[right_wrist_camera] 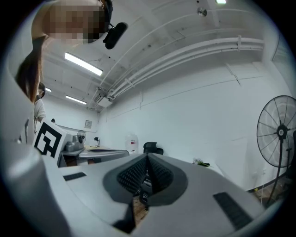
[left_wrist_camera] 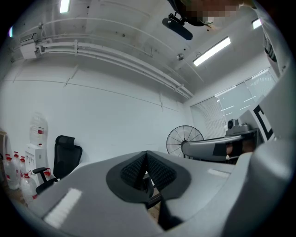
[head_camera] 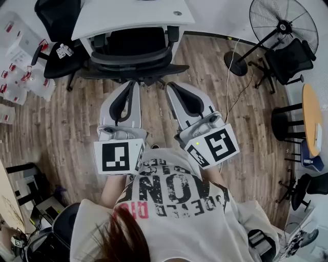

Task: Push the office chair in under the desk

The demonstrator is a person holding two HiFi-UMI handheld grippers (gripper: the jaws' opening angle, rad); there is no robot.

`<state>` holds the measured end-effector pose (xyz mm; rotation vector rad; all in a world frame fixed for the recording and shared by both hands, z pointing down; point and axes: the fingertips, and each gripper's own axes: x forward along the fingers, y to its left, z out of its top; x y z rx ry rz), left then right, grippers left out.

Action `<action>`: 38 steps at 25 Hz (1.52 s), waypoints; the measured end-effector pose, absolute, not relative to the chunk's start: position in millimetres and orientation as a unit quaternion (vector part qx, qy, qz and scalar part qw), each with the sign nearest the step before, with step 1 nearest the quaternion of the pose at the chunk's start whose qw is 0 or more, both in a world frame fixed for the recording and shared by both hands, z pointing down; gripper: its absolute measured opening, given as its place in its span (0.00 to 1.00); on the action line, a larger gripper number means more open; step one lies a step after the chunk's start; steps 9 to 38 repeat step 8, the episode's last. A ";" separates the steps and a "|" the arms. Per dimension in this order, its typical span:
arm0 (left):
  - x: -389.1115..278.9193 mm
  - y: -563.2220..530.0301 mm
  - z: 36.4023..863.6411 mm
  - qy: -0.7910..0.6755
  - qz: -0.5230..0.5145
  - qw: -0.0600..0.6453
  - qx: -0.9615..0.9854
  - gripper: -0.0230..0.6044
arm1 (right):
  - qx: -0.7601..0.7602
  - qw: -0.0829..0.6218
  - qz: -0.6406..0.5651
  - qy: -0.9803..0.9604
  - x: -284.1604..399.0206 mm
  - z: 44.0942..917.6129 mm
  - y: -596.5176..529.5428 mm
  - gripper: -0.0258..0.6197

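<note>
My left gripper (head_camera: 132, 86): jaws pressed together, nothing between them. My right gripper (head_camera: 171, 88): same, pads meeting at the tips, empty. Both point forward side by side at the back of the office chair (head_camera: 134, 50), tips just beside it; I cannot tell contact. The chair's seat sits under the white desk (head_camera: 128, 15). Standing fan (head_camera: 283, 23) is well off to my right.

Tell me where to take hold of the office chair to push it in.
On the chair, the curved top edge of the backrest, from behind. It faces you with the desk directly beyond, so a push there should roll it straight in.
</note>
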<state>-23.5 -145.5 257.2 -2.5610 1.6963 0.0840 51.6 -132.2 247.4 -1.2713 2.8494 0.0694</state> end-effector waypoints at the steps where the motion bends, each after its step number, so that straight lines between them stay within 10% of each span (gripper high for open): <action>1: -23.3 -145.7 257.2 0.552 0.026 0.034 -0.833 0.05 | -0.407 0.009 0.023 0.913 51.5 247.3 -132.4 0.06; 38: -25.8 -148.3 257.7 0.552 0.024 0.032 -0.833 0.05 | -0.407 0.004 0.021 0.913 49.4 248.6 -135.6 0.06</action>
